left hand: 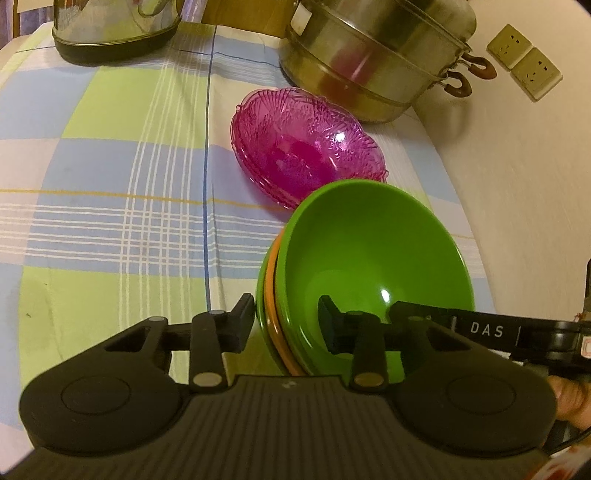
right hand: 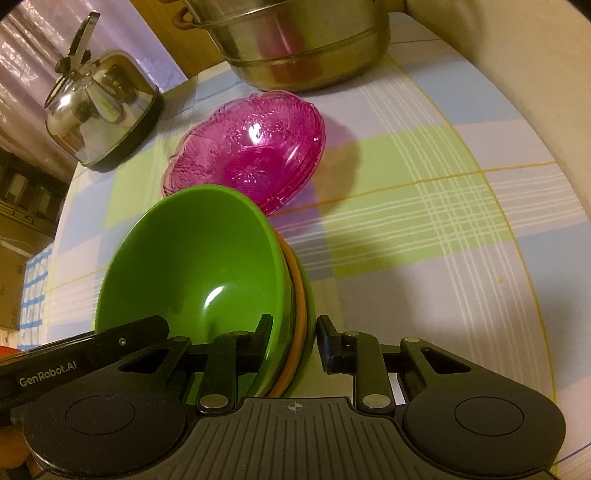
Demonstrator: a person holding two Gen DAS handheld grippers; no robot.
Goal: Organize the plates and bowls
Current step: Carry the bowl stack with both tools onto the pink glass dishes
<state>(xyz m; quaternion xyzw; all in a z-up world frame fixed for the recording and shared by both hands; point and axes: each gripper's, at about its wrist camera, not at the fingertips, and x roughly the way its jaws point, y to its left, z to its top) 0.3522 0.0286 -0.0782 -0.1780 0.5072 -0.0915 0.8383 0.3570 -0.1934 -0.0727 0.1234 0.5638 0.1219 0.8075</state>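
Note:
A stack of nested bowls, green (left hand: 373,258) on top with an orange rim (left hand: 277,317) between green ones, is held above the checked tablecloth. My left gripper (left hand: 286,321) is shut on the stack's left rim, one finger inside and one outside. My right gripper (right hand: 293,339) is shut on the opposite rim of the same stack (right hand: 195,266), orange edge (right hand: 299,317) showing. A pink transparent patterned bowl (left hand: 306,147) sits on the cloth just beyond the stack, also in the right wrist view (right hand: 251,151).
A large steel steamer pot (left hand: 373,55) stands at the back by the wall (right hand: 306,44). A steel kettle (left hand: 114,29) stands at the back left (right hand: 99,110). Wall sockets (left hand: 524,61) are on the right. The checked tablecloth (left hand: 110,166) covers the table.

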